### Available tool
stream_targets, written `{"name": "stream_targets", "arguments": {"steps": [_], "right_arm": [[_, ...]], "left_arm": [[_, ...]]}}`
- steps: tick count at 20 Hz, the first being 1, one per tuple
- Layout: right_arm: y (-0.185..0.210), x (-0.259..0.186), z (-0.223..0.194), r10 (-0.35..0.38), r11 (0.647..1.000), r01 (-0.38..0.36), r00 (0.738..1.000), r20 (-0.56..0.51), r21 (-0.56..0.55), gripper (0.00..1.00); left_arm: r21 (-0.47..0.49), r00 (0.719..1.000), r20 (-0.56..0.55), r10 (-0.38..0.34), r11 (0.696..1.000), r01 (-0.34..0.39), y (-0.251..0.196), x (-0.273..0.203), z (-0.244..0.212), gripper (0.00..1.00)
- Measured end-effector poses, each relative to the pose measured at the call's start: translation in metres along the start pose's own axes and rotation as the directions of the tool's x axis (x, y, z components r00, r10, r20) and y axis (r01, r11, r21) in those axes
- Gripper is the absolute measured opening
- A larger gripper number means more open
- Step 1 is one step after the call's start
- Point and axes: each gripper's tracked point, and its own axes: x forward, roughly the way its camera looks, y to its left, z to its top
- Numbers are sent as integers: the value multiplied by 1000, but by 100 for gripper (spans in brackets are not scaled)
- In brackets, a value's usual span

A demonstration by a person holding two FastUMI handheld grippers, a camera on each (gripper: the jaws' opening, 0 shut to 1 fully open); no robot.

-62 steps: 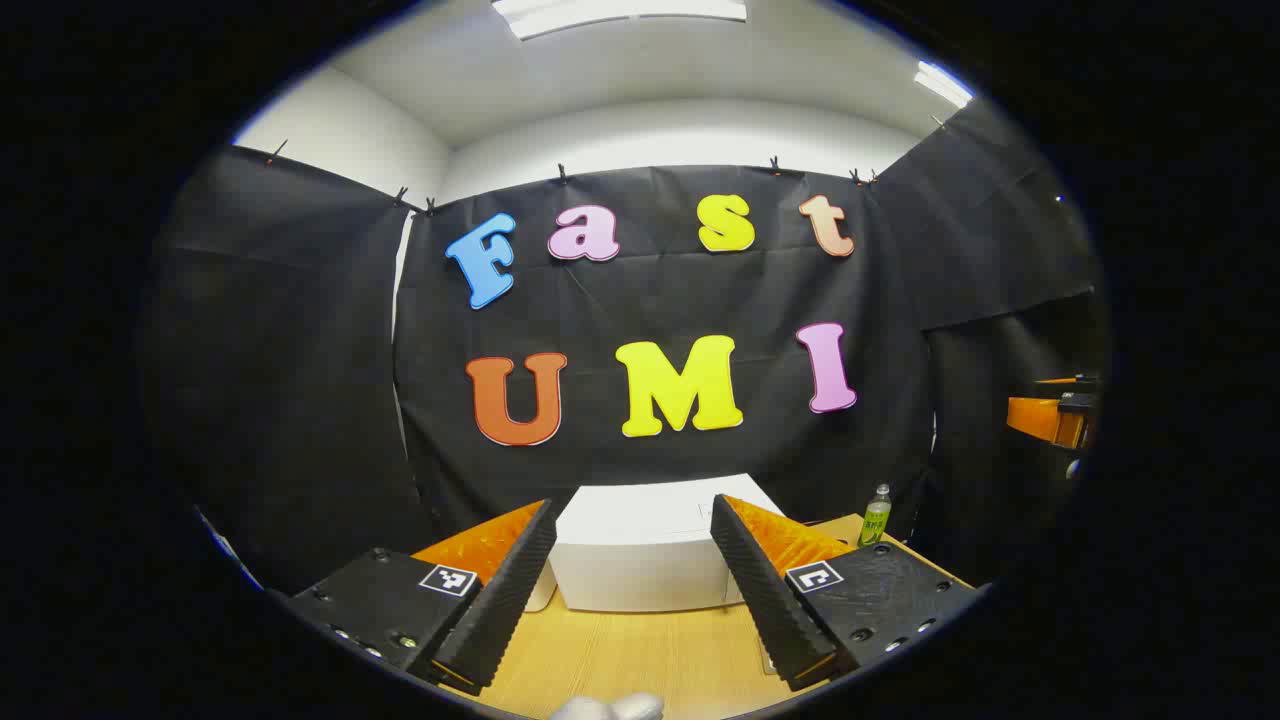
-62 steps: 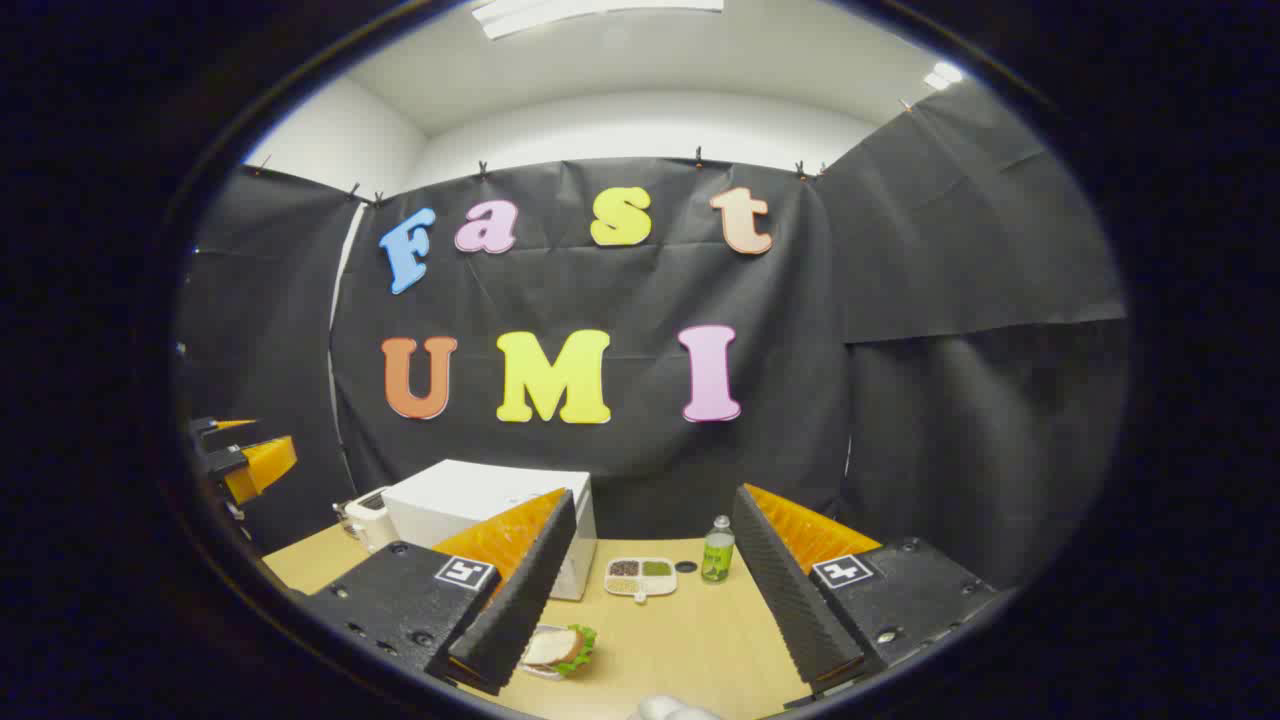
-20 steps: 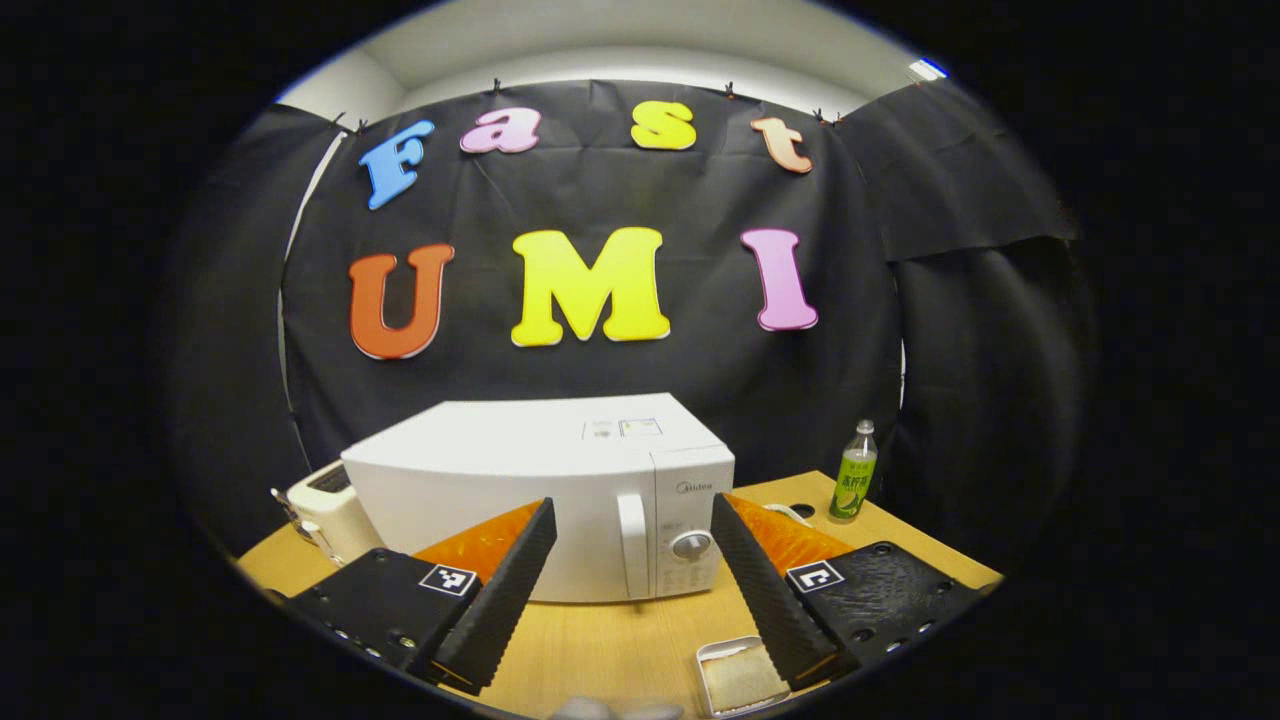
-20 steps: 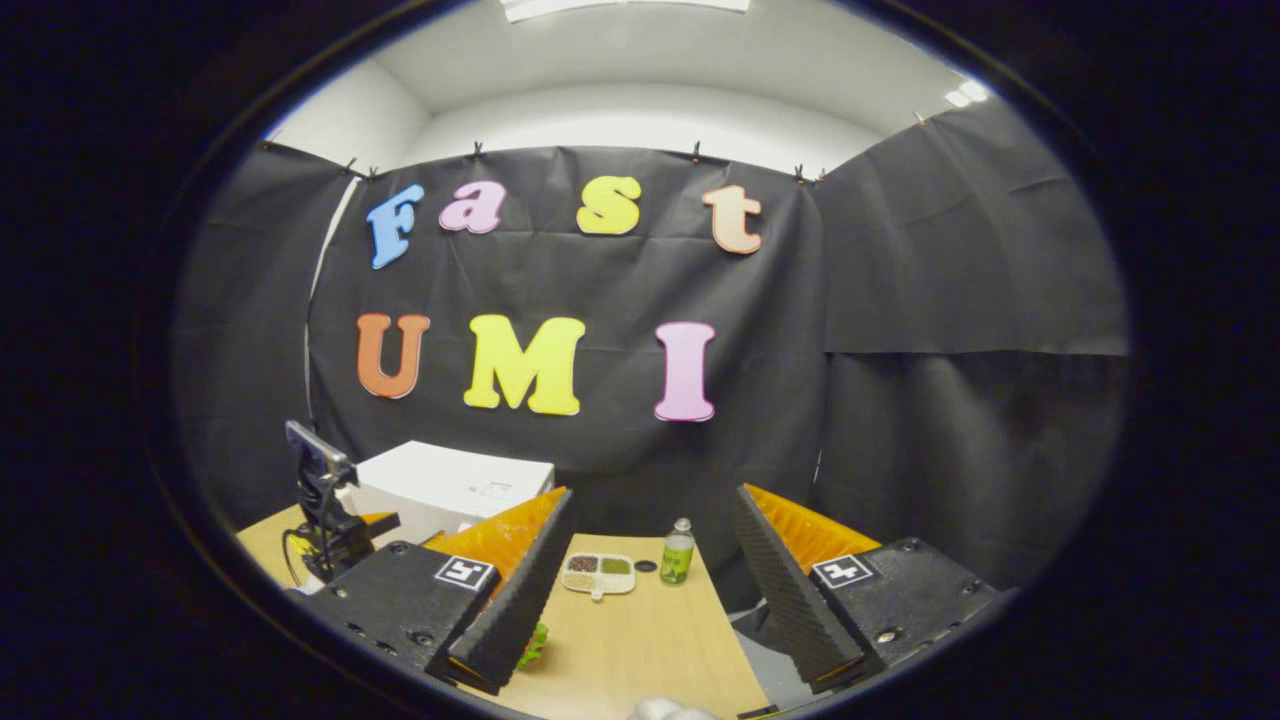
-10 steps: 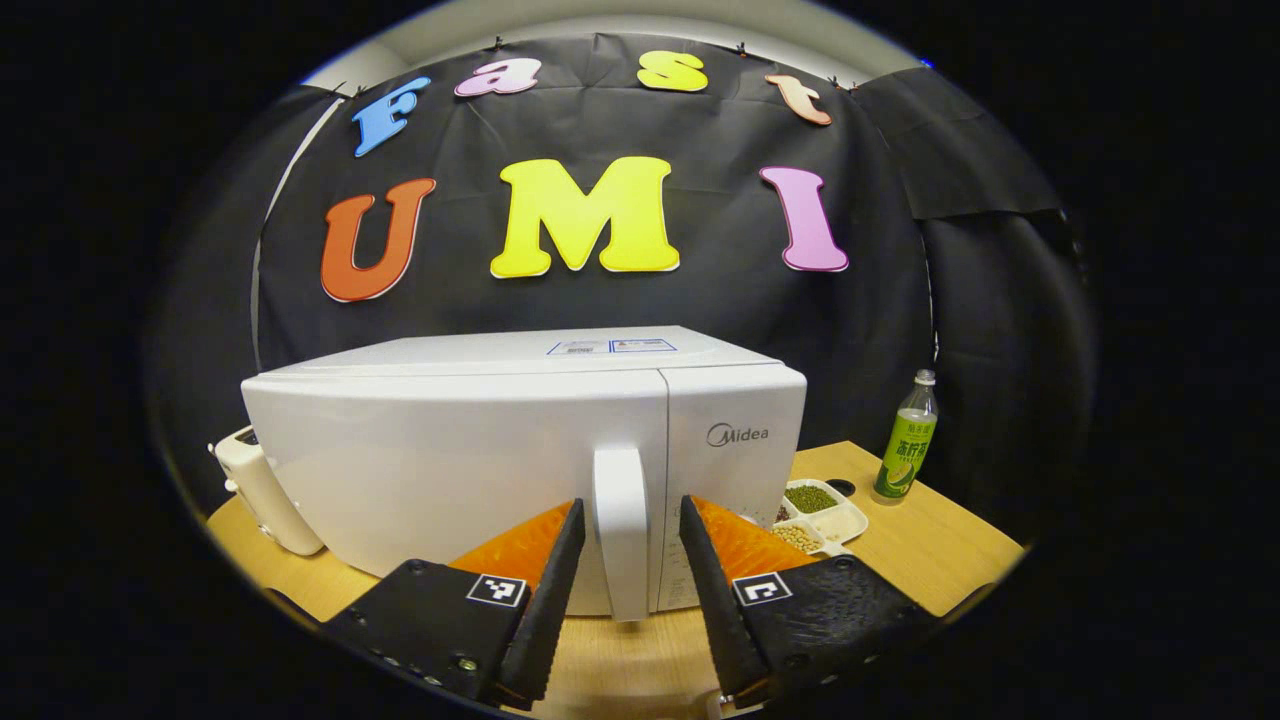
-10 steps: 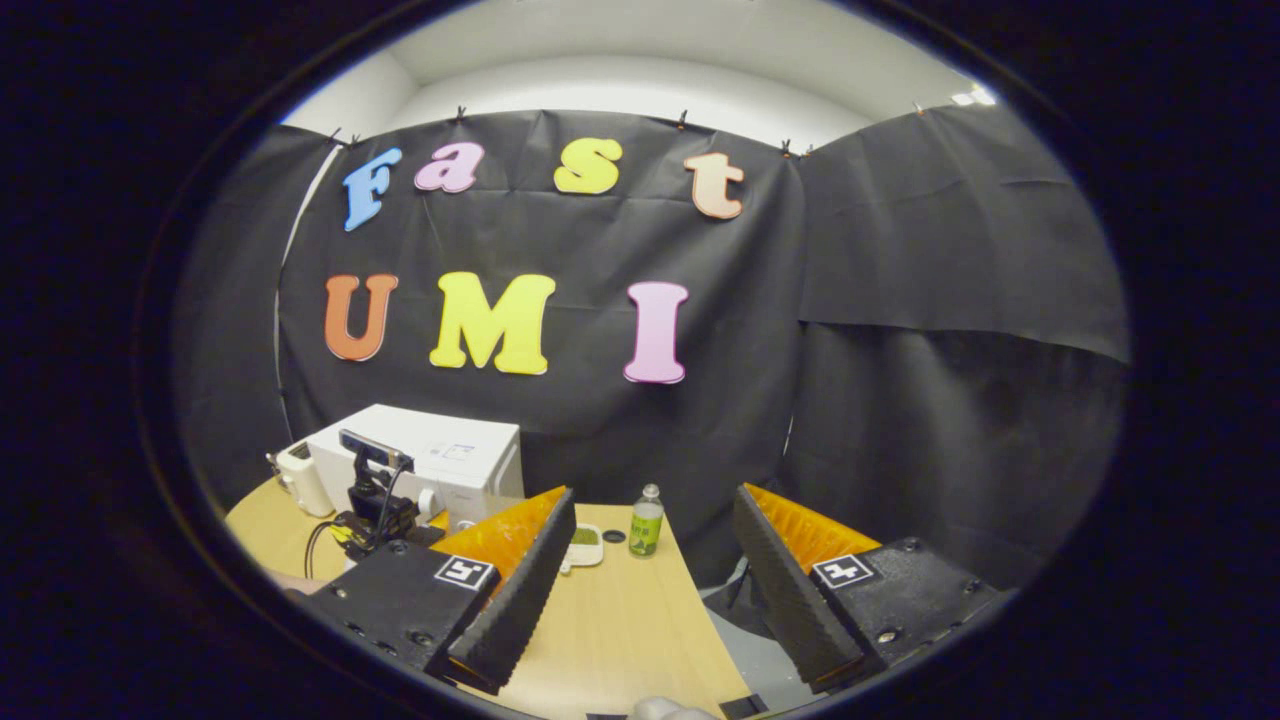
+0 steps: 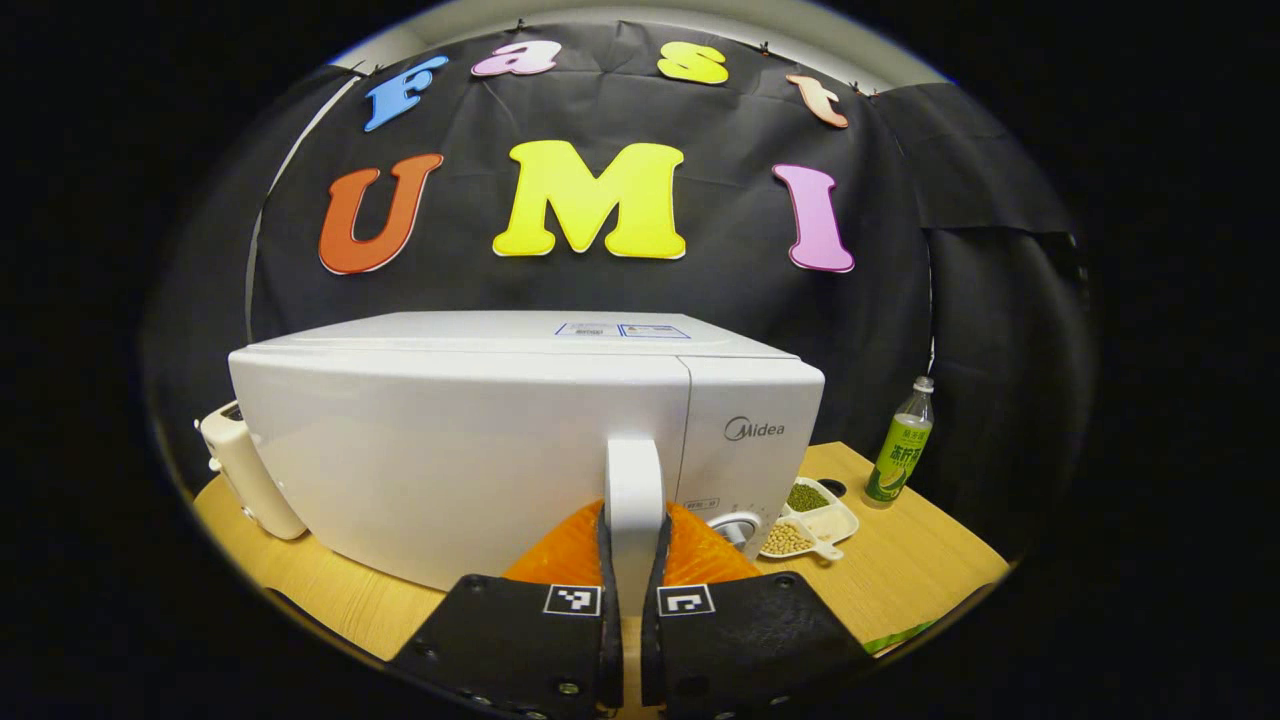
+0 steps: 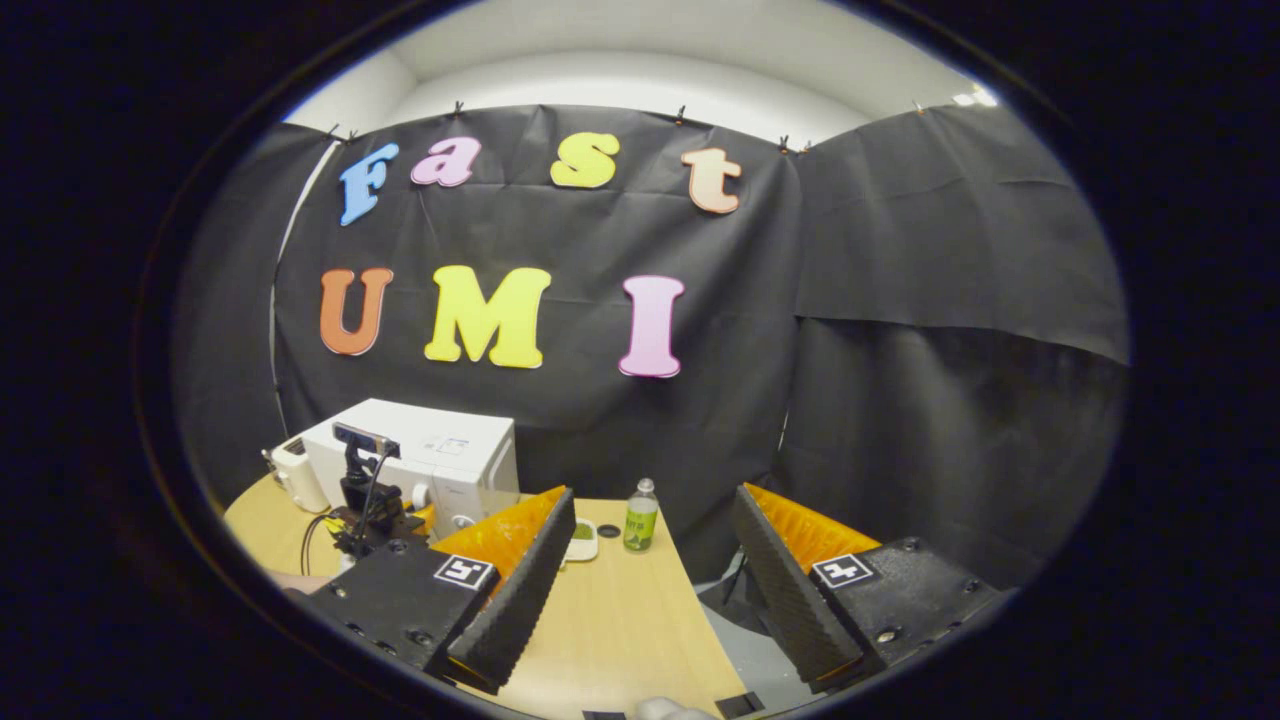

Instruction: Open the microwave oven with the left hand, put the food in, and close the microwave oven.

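Observation:
A white microwave oven (image 7: 470, 440) stands on the wooden table (image 7: 900, 570), its door closed. Its upright white door handle (image 7: 634, 500) sits between the fingers of my left gripper (image 7: 632, 560), which is shut on it. In the right gripper view the microwave oven (image 8: 430, 450) is small at the far left, with the left gripper (image 8: 365, 505) in front of it. My right gripper (image 8: 650, 570) stands open over the table's right part, nothing between its fingers. A green strip, perhaps the food (image 7: 905, 636), peeks out at the table's front edge.
A white toaster (image 7: 240, 470) stands left of the microwave. Right of it lie a divided dish of beans (image 7: 810, 520) and a green drink bottle (image 7: 900, 445). The bottle (image 8: 640, 518) and the table's right edge (image 8: 700, 620) lie ahead of my right gripper.
My left gripper moved in to the microwave and shut its fingers on the door handle. The right gripper swung rightward, away from the microwave, and stayed open.

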Motion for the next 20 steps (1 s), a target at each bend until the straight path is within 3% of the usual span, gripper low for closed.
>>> {"name": "stream_targets", "arguments": {"steps": [6,7,8,9,10,11,12,13,14,15,16,17,20], "right_arm": [[10,3,4,32,1000,-32,999,13,0,92],[11,3,5,35,999,-35,999,13,1,100],[11,2,3,36,999,-36,999,11,-2,92],[12,2,2,40,999,-40,999,10,-8,100],[15,0,1,46,999,-46,999,10,-15,100],[18,-1,0,53,998,-53,999,10,-24,92],[19,-3,-2,61,998,-61,998,7,-28,100],[23,-4,-3,75,997,-75,997,4,-25,92],[27,-4,-3,90,996,-90,996,1,-22,100],[31,-6,-3,102,995,-101,995,2,-21,100],[33,-8,-3,112,994,-112,994,6,-18,92],[36,-9,-2,123,992,-123,992,8,-14,92],[47,-14,0,157,988,-157,987,19,-9,92]], "left_arm": [[-10,1000,-19,-16,1000,16,1,-3,-2,6],[-18,1000,-24,-15,1000,15,0,-13,-5,6],[0,1000,-13,-19,1000,19,1,-26,-9,6],[16,1000,14,-19,1000,19,3,-36,-6,6],[19,1000,16,-14,1000,13,5,-47,-11,6],[14,1000,13,-9,1000,9,8,-61,-15,6],[14,1000,7,-9,1000,9,10,-70,-17,6],[23,1000,-4,-11,1000,11,13,-82,-20,6],[34,1000,-4,-15,999,15,16,-89,-21,15],[39,1000,-14,-16,999,16,19,-98,-23,7],[45,1000,-13,-18,999,19,21,-106,-24,8],[48,1000,-23,-17,999,18,24,-113,-27,9],[118,1000,8,29,993,-29,39,-130,-21,25]]}}
